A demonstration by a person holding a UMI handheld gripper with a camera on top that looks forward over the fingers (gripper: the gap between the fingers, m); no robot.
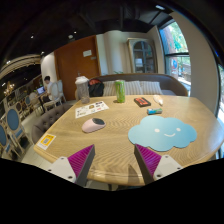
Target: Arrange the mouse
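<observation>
Hovering above the near edge of the table (115, 150), claw (115, 160) spread wide and holding nothing, pink pads (80, 160) angling outward. Lying on bare wood beyond the left finger: mouse (93, 125), well apart from the claw and left of the cloud-shaped mat (163, 132). Standing behind the mouse, toward the far edge: a green bottle (120, 91), contents impossible to make out. Resting just behind the mouse: printed papers (91, 108), text unreadable. Sitting far right of the bottle: a dark small thing (142, 101), hard to identify. Sitting in the background left: a person (49, 88), partly cut off.
</observation>
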